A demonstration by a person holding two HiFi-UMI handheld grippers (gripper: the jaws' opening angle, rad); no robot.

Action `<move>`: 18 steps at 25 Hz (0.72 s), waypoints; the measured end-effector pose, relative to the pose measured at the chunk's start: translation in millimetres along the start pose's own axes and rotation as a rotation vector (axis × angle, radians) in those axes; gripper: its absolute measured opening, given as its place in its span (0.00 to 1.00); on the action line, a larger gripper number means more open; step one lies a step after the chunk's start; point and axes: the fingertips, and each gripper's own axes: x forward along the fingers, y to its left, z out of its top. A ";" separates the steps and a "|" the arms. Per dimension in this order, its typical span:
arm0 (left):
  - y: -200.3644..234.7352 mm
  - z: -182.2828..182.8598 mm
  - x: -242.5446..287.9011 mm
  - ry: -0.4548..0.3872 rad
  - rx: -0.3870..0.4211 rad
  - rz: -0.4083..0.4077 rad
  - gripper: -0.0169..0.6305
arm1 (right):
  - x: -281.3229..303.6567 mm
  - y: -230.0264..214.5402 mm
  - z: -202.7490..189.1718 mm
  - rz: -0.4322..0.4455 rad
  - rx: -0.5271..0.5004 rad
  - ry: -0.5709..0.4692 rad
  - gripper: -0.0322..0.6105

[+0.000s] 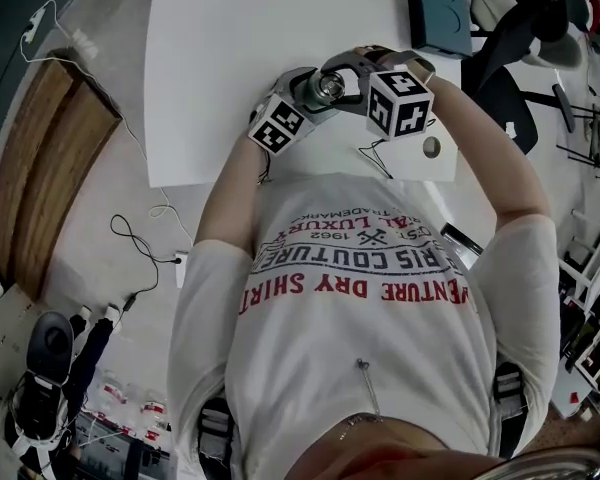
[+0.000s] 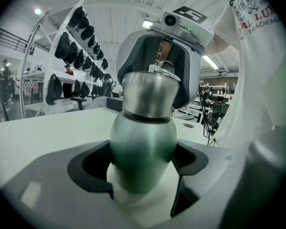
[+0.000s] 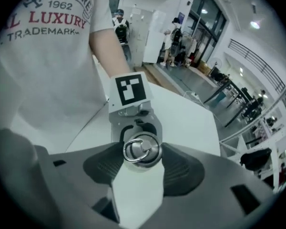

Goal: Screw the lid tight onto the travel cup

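Head view: over the desk's (image 1: 210, 68) near edge, at 12 o'clock from the person's chest, the left tool (image 1: 312, 95) and the right tool (image 1: 348, 72) meet on the travel cup (image 1: 329, 87).

Left gripper view: the left tool's jaws pinch the cup's green body (image 2: 143, 149). The silver lid (image 2: 150, 93) is at 12 o'clock.

Right gripper view: the right tool's jaws pinch the ringed lid (image 3: 142, 150).

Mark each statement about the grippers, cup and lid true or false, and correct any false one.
1. The left gripper clamps the green travel cup. True.
2. The lid lies on the table, apart from the cup. False: it sits on the cup's top.
3. The right gripper has its jaws on the lid. True.
4. The table is black. False: it is white.
5. The lid bears a metal ring. True.
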 end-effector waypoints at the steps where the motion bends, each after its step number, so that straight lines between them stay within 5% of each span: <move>1: 0.5 -1.4 -0.4 0.002 -0.003 -0.001 0.63 | 0.4 -1.8 0.8 -0.021 0.033 -0.011 0.45; 10: 5.9 -7.0 0.6 0.018 -0.024 -0.013 0.63 | 5.2 -18.7 -2.8 -0.225 0.395 0.054 0.44; 16: 4.7 -8.3 -2.4 0.021 -0.021 -0.015 0.63 | 3.8 -25.9 -7.9 -0.382 0.867 0.067 0.44; 18: 3.9 -9.5 -0.9 0.017 -0.021 -0.017 0.63 | 1.4 -26.1 -8.8 -0.455 0.897 0.086 0.44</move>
